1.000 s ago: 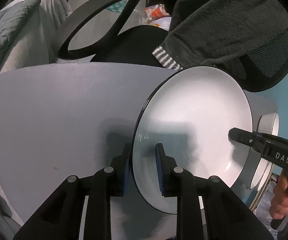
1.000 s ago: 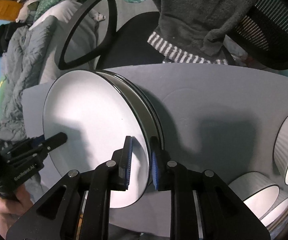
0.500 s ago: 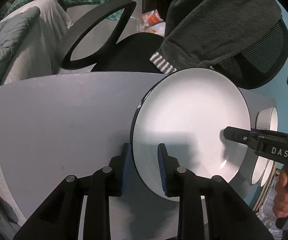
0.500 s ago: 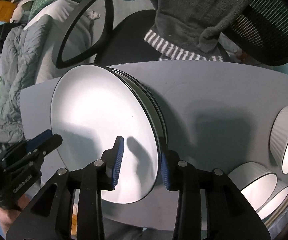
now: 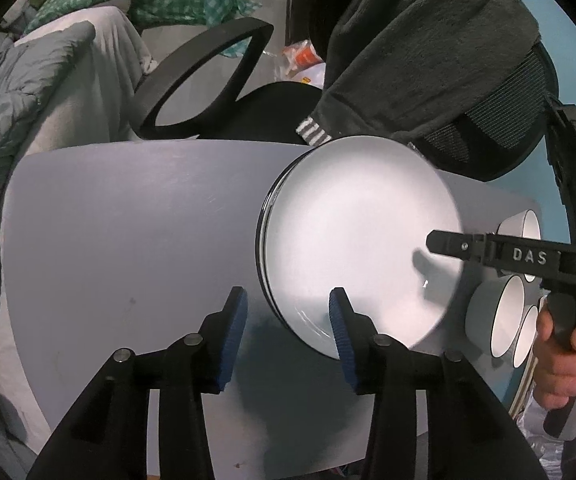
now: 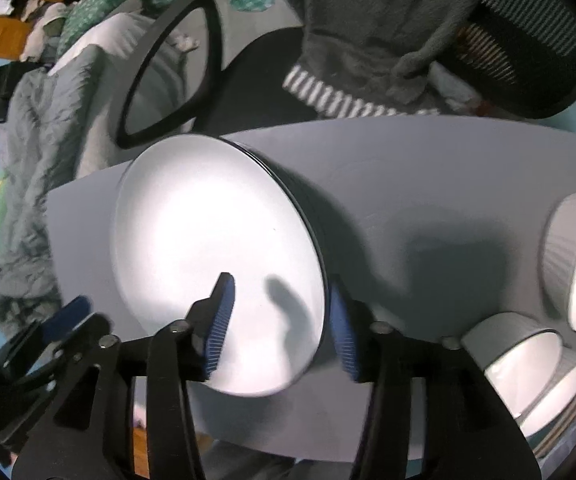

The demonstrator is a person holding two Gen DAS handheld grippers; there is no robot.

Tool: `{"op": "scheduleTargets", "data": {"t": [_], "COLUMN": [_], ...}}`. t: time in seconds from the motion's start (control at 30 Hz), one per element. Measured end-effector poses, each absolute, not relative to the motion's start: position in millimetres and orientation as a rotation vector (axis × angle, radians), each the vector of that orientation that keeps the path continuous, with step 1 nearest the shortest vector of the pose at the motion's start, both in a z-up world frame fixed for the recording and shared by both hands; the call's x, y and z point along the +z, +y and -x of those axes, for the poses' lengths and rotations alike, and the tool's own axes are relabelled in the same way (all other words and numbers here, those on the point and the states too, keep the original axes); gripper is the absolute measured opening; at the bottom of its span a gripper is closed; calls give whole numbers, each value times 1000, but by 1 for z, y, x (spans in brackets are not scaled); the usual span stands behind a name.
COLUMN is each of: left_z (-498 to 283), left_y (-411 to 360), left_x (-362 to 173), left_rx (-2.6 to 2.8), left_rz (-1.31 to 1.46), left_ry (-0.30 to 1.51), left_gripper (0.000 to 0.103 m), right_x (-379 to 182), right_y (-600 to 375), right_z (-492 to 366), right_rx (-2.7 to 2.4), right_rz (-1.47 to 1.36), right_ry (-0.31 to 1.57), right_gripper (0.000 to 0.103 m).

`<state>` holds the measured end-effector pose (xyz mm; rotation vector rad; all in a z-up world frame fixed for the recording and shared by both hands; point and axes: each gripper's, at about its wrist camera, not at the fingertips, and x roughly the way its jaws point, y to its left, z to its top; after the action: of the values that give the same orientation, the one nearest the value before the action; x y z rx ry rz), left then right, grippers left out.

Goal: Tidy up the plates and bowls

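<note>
We see plates (image 5: 352, 240) stacked on table (image 5: 128, 240). Left gripper (image 5: 288, 328) and right gripper (image 6: 284, 320) both spread apart, straddling stack rim, gripping nothing. Bowls (image 6: 528, 352) lie loose at table's right: we judge sorting left.

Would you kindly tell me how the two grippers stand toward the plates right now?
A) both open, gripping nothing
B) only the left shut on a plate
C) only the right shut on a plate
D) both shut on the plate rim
A: the left gripper and right gripper both show spread fingers with clear gaps around the plates' rim.
</note>
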<state>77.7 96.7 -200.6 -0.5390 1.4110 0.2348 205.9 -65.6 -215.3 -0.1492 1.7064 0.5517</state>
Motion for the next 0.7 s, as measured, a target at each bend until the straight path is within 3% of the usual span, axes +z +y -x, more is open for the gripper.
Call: {"op": "scheduleTargets", "data": {"t": [0.33, 0.4, 0.57, 0.7], "left_z": [-58, -54, -45, -40], "left_y": [95, 95, 91, 87], "left_x": [-168, -156, -122, -98], "left_rx": [293, 297, 292, 300], "left_rz": [543, 543, 511, 478], "left_ry": [1349, 1330, 1263, 1217], "left_gripper": [46, 56, 56, 68], "right_x": [-182, -169, -138, -115], "right_y": [-72, -73, -77, -82], "right_z": [-193, -187, -171, -160], "right_rx": [563, 562, 572, 565], "right_rz": [196, 230, 289, 312], "right_ry": [1603, 1555, 1433, 1353], "right_gripper": [50, 52, 57, 57]}}
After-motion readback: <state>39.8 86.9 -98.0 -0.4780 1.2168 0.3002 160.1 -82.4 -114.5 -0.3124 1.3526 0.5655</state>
